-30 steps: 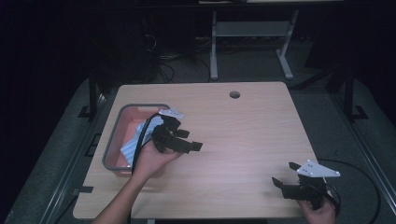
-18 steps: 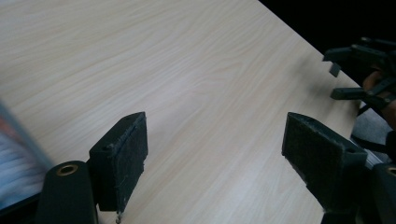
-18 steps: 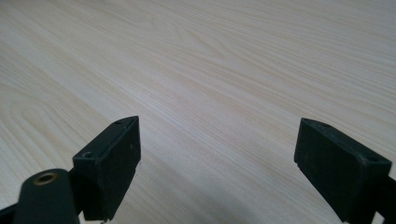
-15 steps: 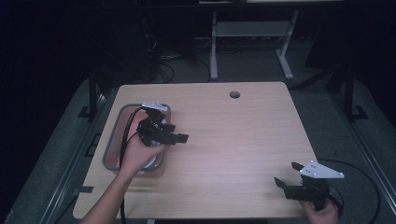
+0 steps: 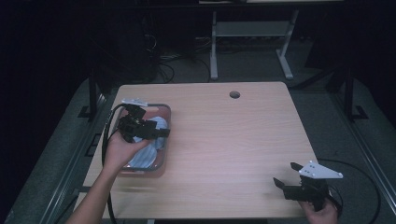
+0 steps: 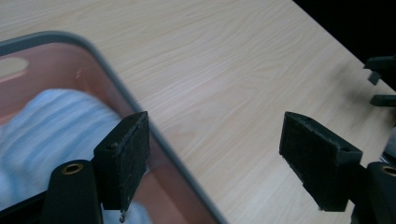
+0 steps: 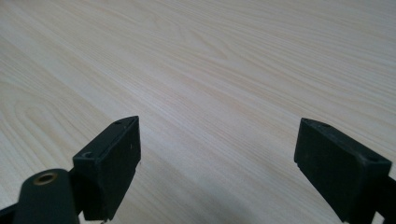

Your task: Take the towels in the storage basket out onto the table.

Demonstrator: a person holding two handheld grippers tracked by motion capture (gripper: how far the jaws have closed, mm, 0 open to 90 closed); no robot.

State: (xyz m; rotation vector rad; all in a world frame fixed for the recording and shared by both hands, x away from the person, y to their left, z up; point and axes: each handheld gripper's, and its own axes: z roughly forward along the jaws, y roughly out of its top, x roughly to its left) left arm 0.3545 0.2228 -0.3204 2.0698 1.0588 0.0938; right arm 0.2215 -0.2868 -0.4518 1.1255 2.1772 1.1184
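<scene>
Room: dark all round, with a grey floor (image 5: pixel 327 112), the legs of a pale metal frame (image 5: pixel 252 42) behind the counter and loose cables on the floor near them.
Counter: light wood (image 5: pixel 233 149), squarish, with a small round hole (image 5: pixel 235 94) near its far edge; its grain shows under both sets of jaws in the gripper views.
Tray: a shallow pinkish tray with a grey rim (image 5: pixel 164 140) lies at the counter's left side; in the left gripper view its rounded corner and rim (image 6: pixel 116 88) run diagonally past the left jaw.
Cloth: a pale blue striped cloth (image 5: pixel 156 128) lies inside the tray, bunched, partly covered by the hand and gripper above it; in the left gripper view it shows blurred behind the rim (image 6: pixel 56 126).
Left gripper: held in the person's left hand (image 5: pixel 119 151) over the tray (image 5: pixel 156 133), jaws wide apart and holding nothing; one jaw hangs above the tray's edge, the other above bare wood (image 6: pixel 215 158).
Right gripper: held low at the counter's near right corner (image 5: pixel 286 176), well apart from the tray, jaws wide apart with bare wood between them (image 7: pixel 217 172), gripping nothing.
Cables: a black cable (image 5: pixel 106 140) loops from the left gripper past the tray's left side.
</scene>
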